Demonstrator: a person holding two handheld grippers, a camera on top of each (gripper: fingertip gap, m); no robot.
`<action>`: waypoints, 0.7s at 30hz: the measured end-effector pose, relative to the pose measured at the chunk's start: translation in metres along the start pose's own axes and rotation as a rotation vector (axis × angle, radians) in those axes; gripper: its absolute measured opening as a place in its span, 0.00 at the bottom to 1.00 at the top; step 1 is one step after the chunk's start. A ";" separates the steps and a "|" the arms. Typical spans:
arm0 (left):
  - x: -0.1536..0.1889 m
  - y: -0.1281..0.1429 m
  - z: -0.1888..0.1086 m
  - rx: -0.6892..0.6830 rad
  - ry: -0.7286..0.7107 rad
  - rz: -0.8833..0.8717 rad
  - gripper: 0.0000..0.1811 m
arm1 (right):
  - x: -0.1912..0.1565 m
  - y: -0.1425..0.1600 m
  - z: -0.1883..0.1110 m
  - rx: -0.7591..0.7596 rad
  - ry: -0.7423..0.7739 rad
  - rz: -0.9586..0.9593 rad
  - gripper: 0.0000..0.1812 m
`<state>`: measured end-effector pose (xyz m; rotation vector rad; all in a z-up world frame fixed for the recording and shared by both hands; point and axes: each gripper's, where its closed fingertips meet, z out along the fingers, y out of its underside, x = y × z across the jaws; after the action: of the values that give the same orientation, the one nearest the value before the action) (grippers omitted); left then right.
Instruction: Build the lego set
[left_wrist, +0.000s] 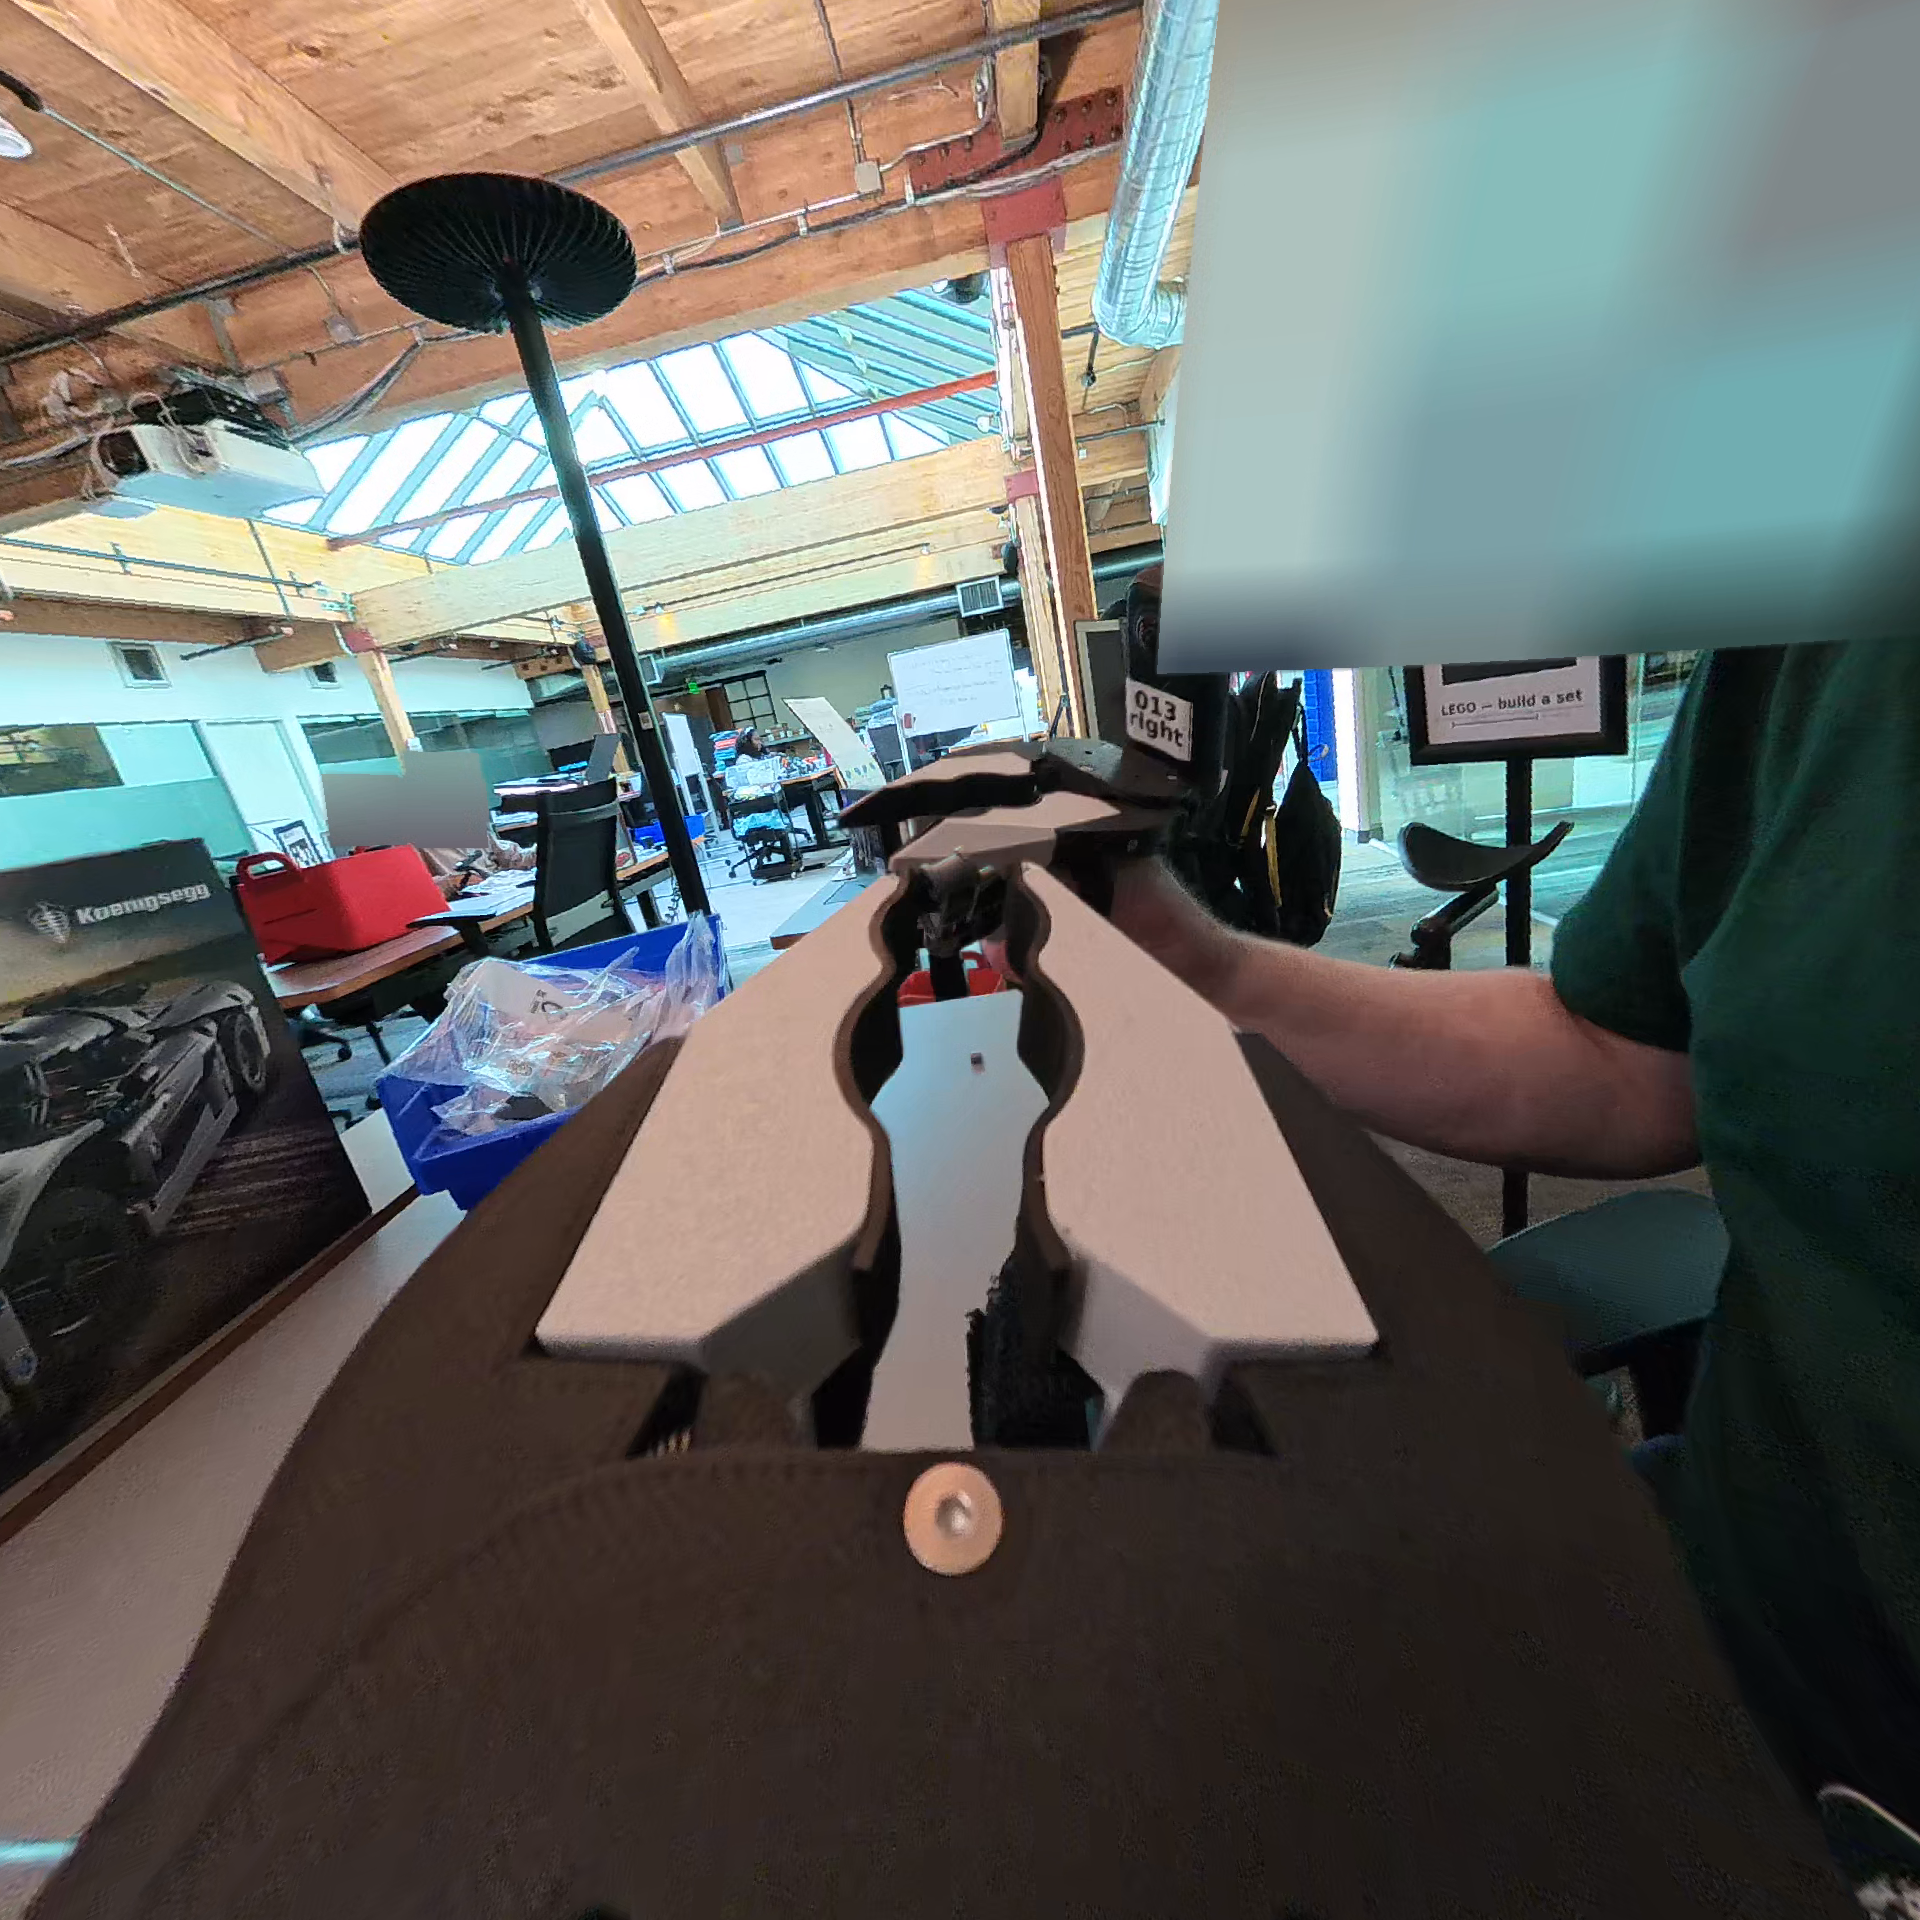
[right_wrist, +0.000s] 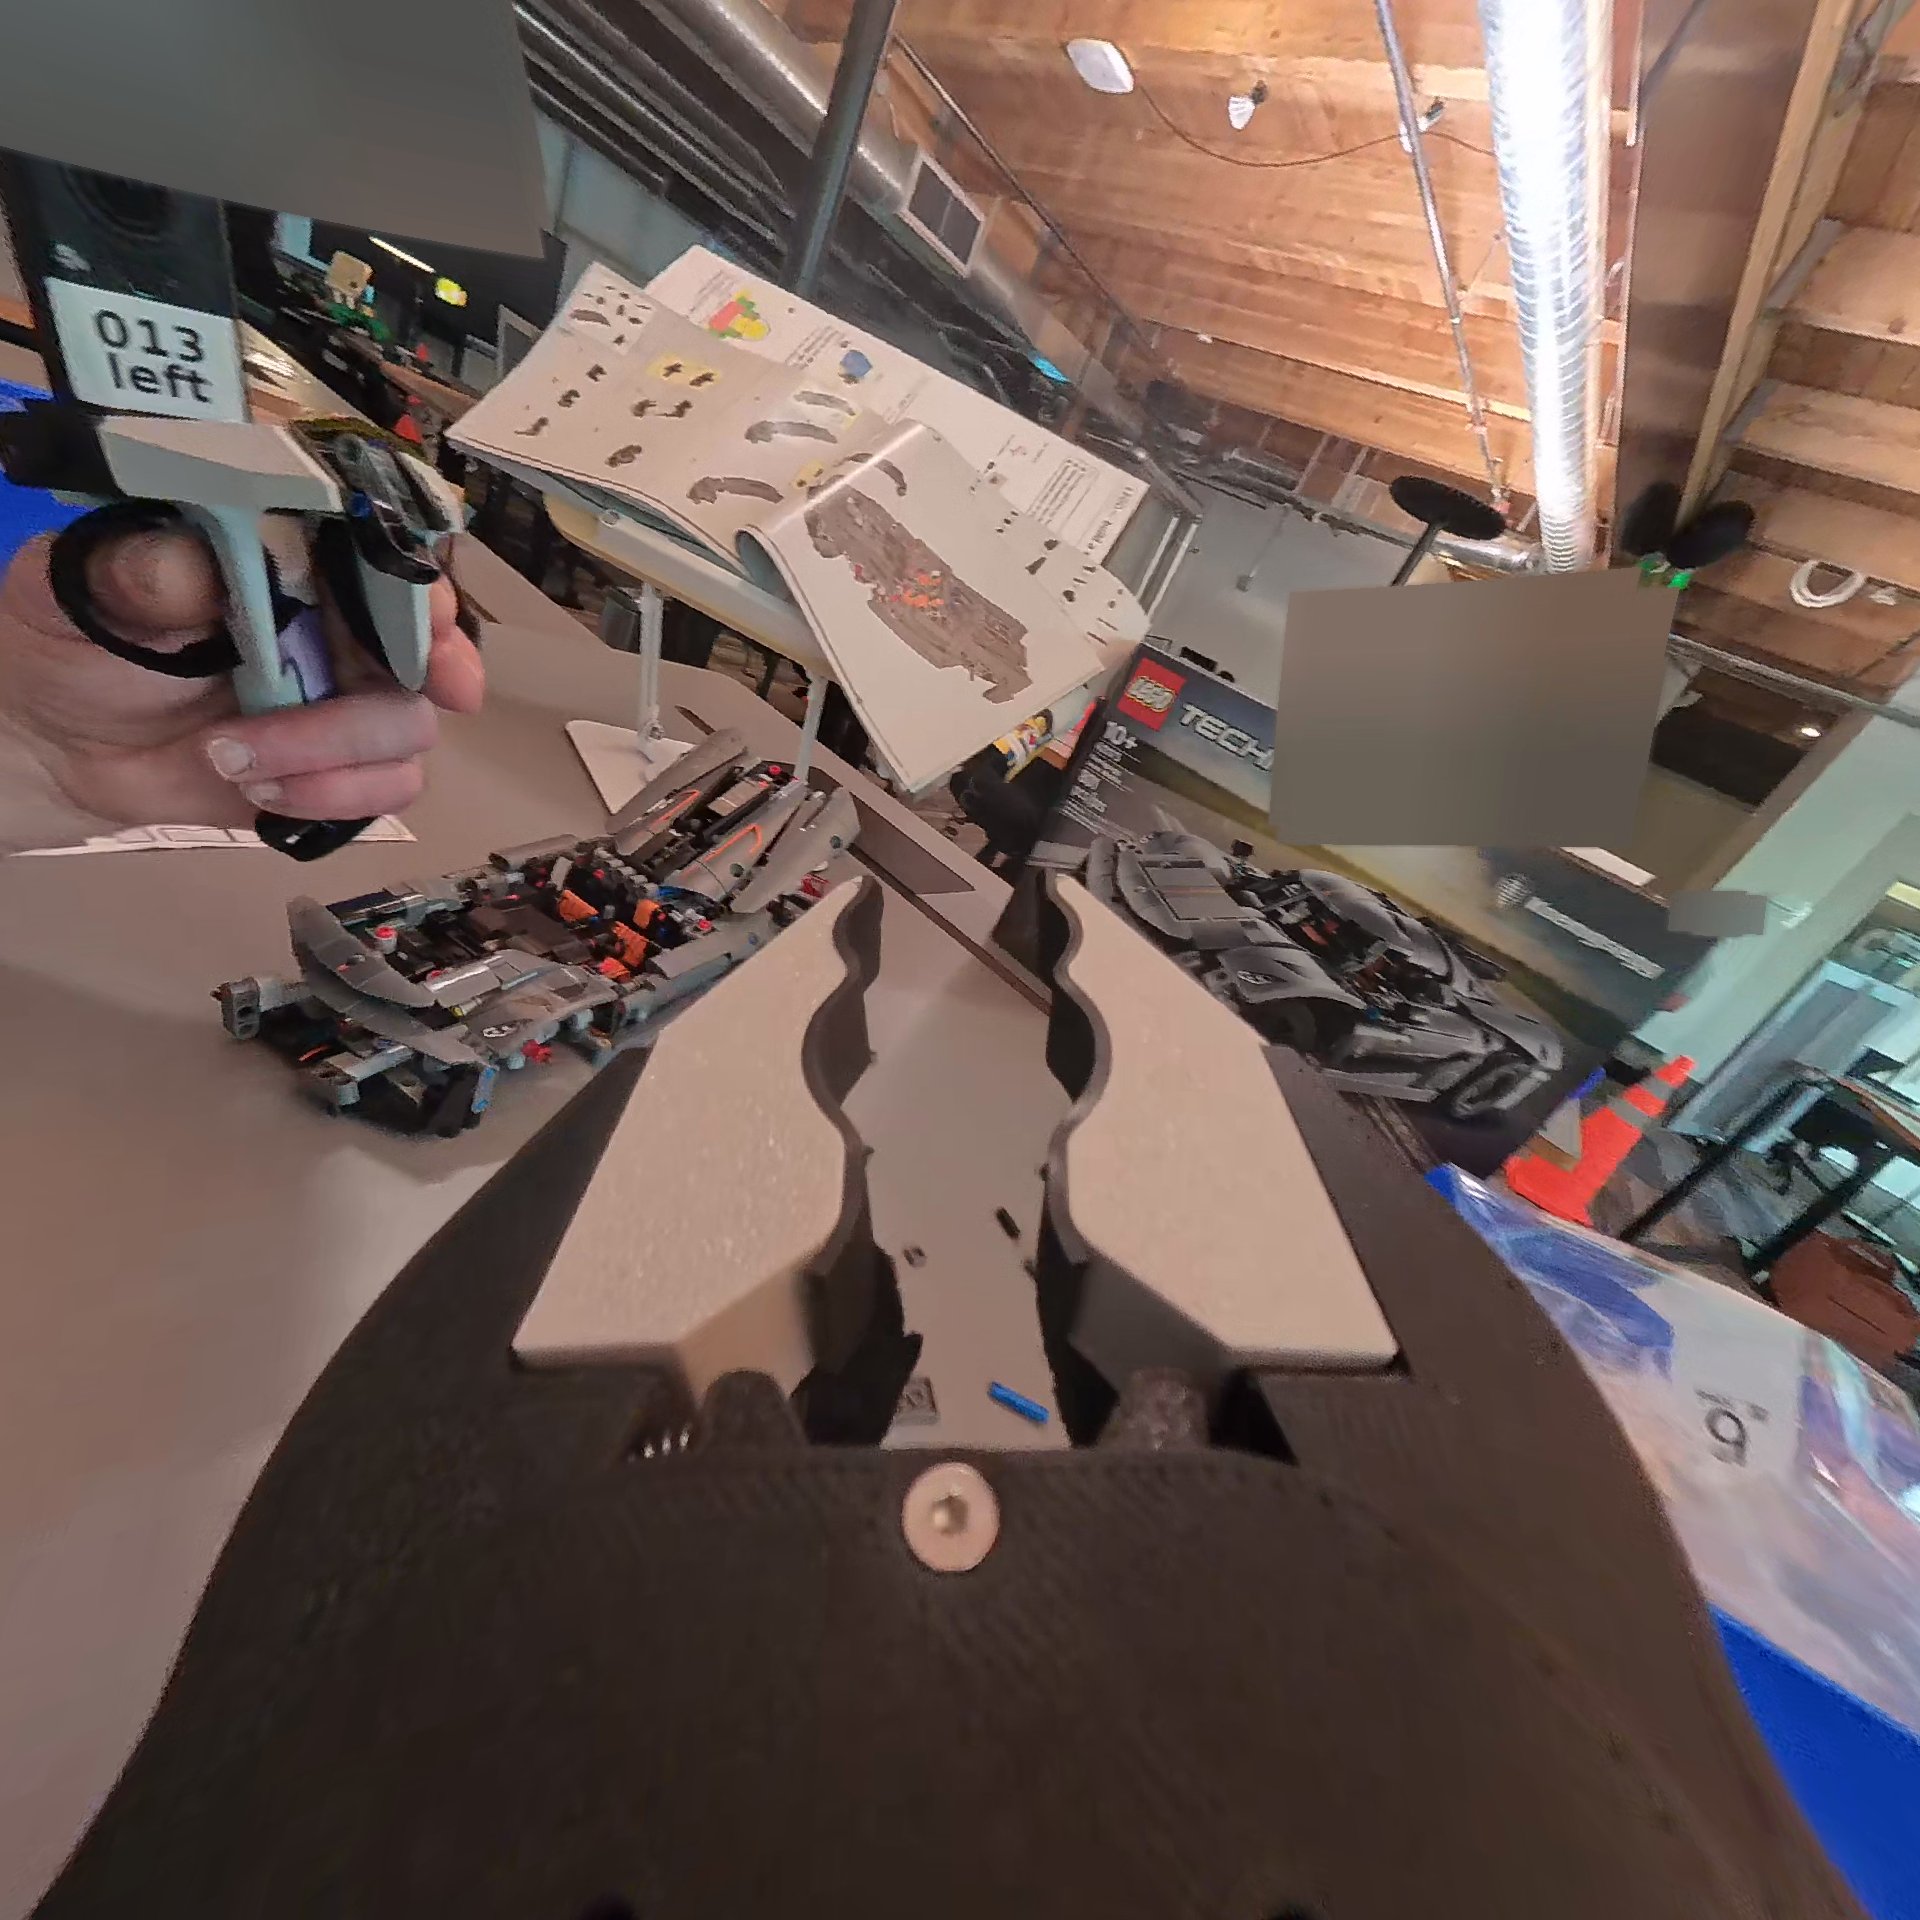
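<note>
While both grippers hang in the air above the worktop (right_wrist: 156, 1091), the work looks to be between placements: a small sub-assembly is being handled aloft, not yet joined to the model.

Nearest in the right wrist view, the right gripper (right_wrist: 961, 914) has its fingers spread with nothing between them; under it a tiny blue pin (right_wrist: 1016, 1401) and a few dark bits lie loose on the worktop. Just beyond its tips rests the half-built grey car (right_wrist: 540, 956), orange parts showing inside, toward the middle of the worktop. Higher and off to the side, the left gripper (right_wrist: 400, 520) pinches a small dark-and-grey sub-assembly (right_wrist: 390, 509), well apart from the car. Behind the car an instruction booklet (right_wrist: 821, 499) lies open on a white stand, and past the worktop's far edge the set's box (right_wrist: 1299, 904) stands upright.

From the left wrist view, the sub-assembly (left_wrist: 951, 904) sits clamped at that gripper's tips (left_wrist: 954, 902), with the right gripper's tips just beyond it, close but I cannot tell whether touching. At the worktop's corner a blue bin (left_wrist: 468, 1132) holds plastic bags of parts.

My judgement: the next move calls either for the right gripper to add to or steady the held piece, or for the left to carry it down and seat it on the car, squarely aligned before pressing.
</note>
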<state>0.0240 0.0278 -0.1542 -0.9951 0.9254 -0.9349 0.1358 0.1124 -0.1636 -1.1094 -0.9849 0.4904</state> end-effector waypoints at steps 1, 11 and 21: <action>0.001 -0.003 -0.001 0.002 -0.001 0.003 0.08 | 0.005 -0.001 -0.006 -0.005 0.018 0.000 0.16; 0.012 -0.007 -0.005 -0.088 0.092 0.061 0.08 | 0.031 0.061 -0.032 -0.332 0.029 0.132 0.11; -0.008 0.018 -0.023 -0.116 0.097 -0.039 0.08 | 0.028 0.206 -0.034 -0.903 -0.387 0.114 0.10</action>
<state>0.0036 0.0344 -0.1762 -1.0765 1.0545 -0.9778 0.2058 0.1991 -0.3429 -1.9269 -1.5582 0.3524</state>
